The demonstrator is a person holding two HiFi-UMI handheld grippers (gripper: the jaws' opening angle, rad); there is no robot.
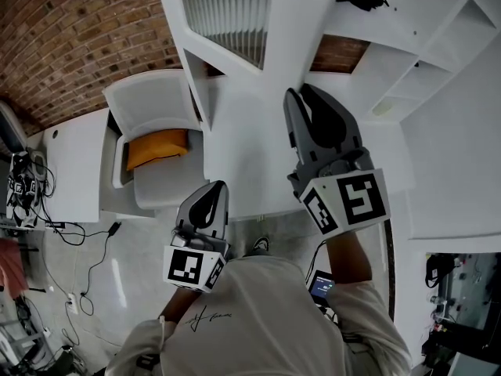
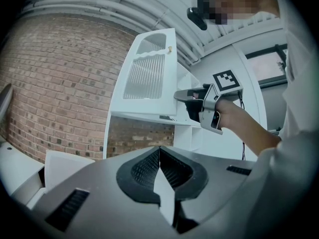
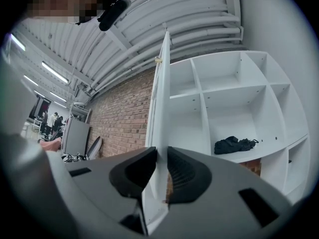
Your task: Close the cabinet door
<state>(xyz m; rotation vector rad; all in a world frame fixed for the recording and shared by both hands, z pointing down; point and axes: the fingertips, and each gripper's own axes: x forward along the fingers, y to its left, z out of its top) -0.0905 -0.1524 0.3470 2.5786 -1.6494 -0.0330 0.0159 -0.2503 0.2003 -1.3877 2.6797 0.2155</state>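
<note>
The cabinet door (image 1: 291, 22) stands swung open from the cabinet. It fills the upper centre of the head view and is seen edge-on up the middle of the right gripper view. It is a flat, stiff, white painted panel with a ribbed insert (image 2: 145, 76) in its upper part. A small brass-coloured knob (image 3: 158, 60) sits near the top of its free edge.

Judged from its thin section, the door should swing lightly on its hinges. The paint looks smooth and may slip under the pads. The ribbed insert is probably the fragile part. Take hold on the solid frame at the free edge, not on the insert.

The right claw (image 3: 160, 156) is clamped on that free edge, one pad on each face of the door, low on the frame below the insert. The left claw (image 2: 159, 151) has its pads together at the tips with nothing between them. It hangs at the lower centre-left of the head view, well apart from the door.

Beside the door, the cabinet (image 3: 224, 98) is a grid of open white compartments with square corners and smooth faces. A crumpled dark cloth (image 3: 234, 144) lies in one compartment at the right of the right gripper view. A rough red brick wall (image 2: 60, 83) fills the left of the left gripper view
</note>
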